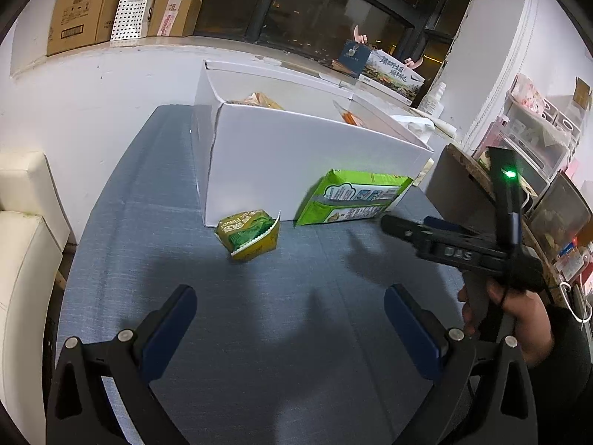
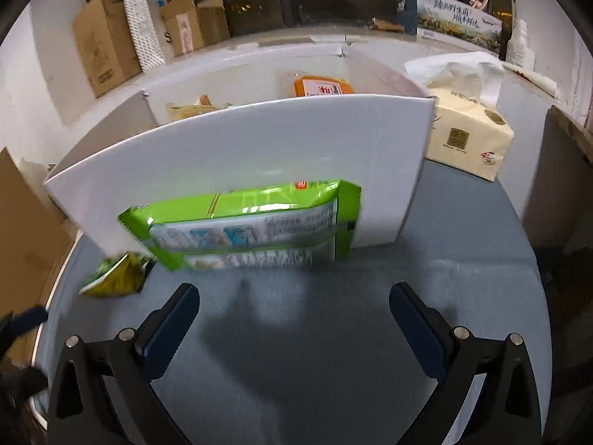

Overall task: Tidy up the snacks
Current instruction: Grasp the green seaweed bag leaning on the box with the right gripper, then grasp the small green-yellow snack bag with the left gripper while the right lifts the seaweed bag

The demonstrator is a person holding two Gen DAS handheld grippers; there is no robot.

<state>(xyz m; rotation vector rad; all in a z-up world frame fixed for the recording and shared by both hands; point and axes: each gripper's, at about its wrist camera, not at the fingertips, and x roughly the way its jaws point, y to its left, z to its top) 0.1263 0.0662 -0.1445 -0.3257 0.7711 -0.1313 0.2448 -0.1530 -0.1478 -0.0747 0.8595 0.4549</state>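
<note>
The bench (image 1: 155, 222) with its blue-grey cloth fills most of both views. On it stands the white box (image 1: 296, 155), open at the top, and it is the biggest thing in front of you. The left wrist view shows only the tips of some packets above its rim. The right wrist view looks further over the wall and shows you an orange packet (image 2: 321, 87) inside, toward the back, and a pale one toward the left.

The green snack bag (image 2: 252, 222) leans against the front wall of the white box with its lower edge on the bench. In the right wrist view it is just ahead of your right claw (image 2: 294, 317) and somewhat blurred. In the left wrist view it is off to the right.

Only the right wrist view shows the cream tissue pack (image 2: 469, 137), which sits beside the right end of the box.

The small yellow-green packet (image 1: 249, 234) lies on the bench just in front of the box's near left corner, apart from the green bag. The left wrist view shows it sharp and straight ahead; in the right wrist view it is a blur at the left.

Your left claw (image 1: 291, 319) is spread wide and holds nothing. Your right claw is also spread wide and empty. The left wrist view alone shows your right hand (image 1: 511, 319) around its handle.
</note>
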